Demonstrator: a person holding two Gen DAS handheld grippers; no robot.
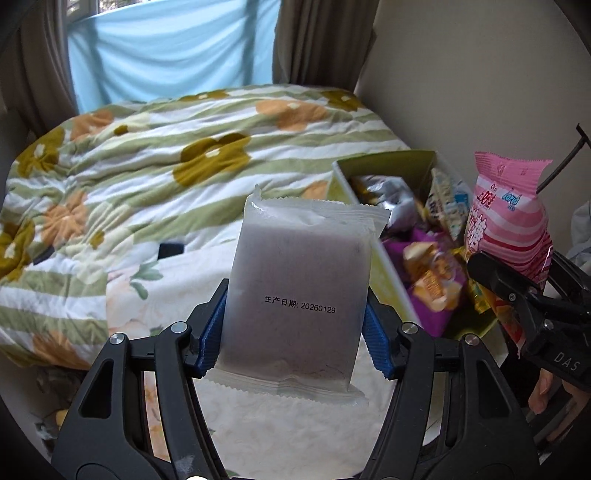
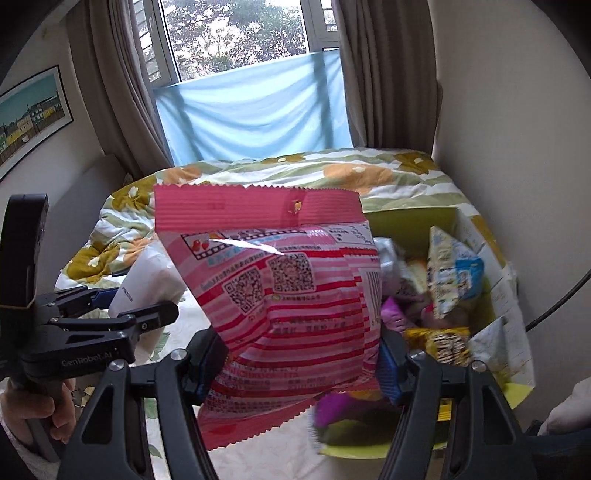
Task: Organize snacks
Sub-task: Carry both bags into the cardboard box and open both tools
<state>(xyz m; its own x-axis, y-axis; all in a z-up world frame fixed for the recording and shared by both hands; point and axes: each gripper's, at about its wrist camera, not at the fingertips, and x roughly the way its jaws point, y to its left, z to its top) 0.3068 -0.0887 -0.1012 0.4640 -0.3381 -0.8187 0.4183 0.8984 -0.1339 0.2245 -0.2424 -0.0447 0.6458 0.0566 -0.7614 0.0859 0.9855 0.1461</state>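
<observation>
My left gripper (image 1: 293, 332) is shut on a frosted white snack packet (image 1: 299, 288) with a printed date, held upright above the bed. My right gripper (image 2: 299, 365) is shut on a pink striped snack bag (image 2: 280, 295), held upright beside a green cardboard box (image 2: 410, 221) full of snacks. The pink bag (image 1: 511, 225) and the right gripper (image 1: 517, 288) also show at the right of the left wrist view, next to the box (image 1: 388, 162). The left gripper (image 2: 110, 317) with the white packet (image 2: 147, 280) shows at the left of the right wrist view.
The box holds several packets, among them a purple one (image 1: 432, 280) and a blue-and-white one (image 2: 450, 273). A flowered quilt (image 1: 147, 166) covers the bed. A wall (image 1: 480, 74) stands at the right, curtains and a window (image 2: 236, 33) behind.
</observation>
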